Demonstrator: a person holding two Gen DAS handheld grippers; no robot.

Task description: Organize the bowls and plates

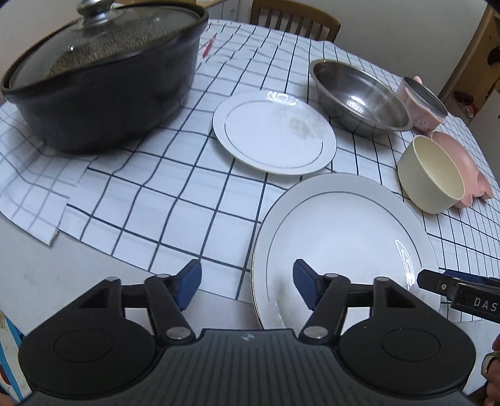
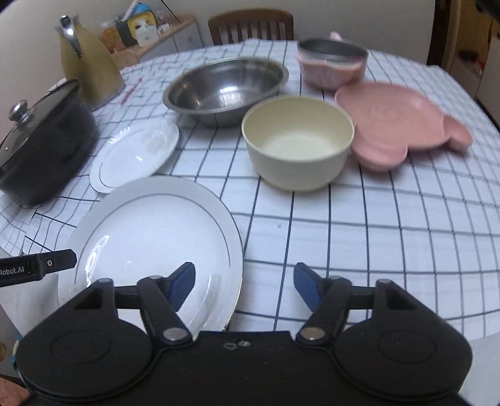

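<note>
A large white plate (image 1: 343, 243) (image 2: 150, 246) lies at the table's near edge. A smaller white plate (image 1: 275, 132) (image 2: 134, 156) lies behind it. A steel bowl (image 1: 359, 96) (image 2: 225, 90), a cream bowl (image 1: 431, 175) (image 2: 297, 143), a pink bear-shaped plate (image 1: 468, 168) (image 2: 403, 121) and a pink steel-lined bowl (image 1: 422, 103) (image 2: 331, 62) stand further back. My left gripper (image 1: 247, 281) is open over the large plate's left rim. My right gripper (image 2: 243, 284) is open over its right rim. Both are empty.
A black lidded pot (image 1: 103, 81) (image 2: 40, 143) stands at the left on the checked cloth (image 1: 156, 193). A beige kettle (image 2: 87, 65) stands behind it. A wooden chair (image 2: 250, 26) is at the far side.
</note>
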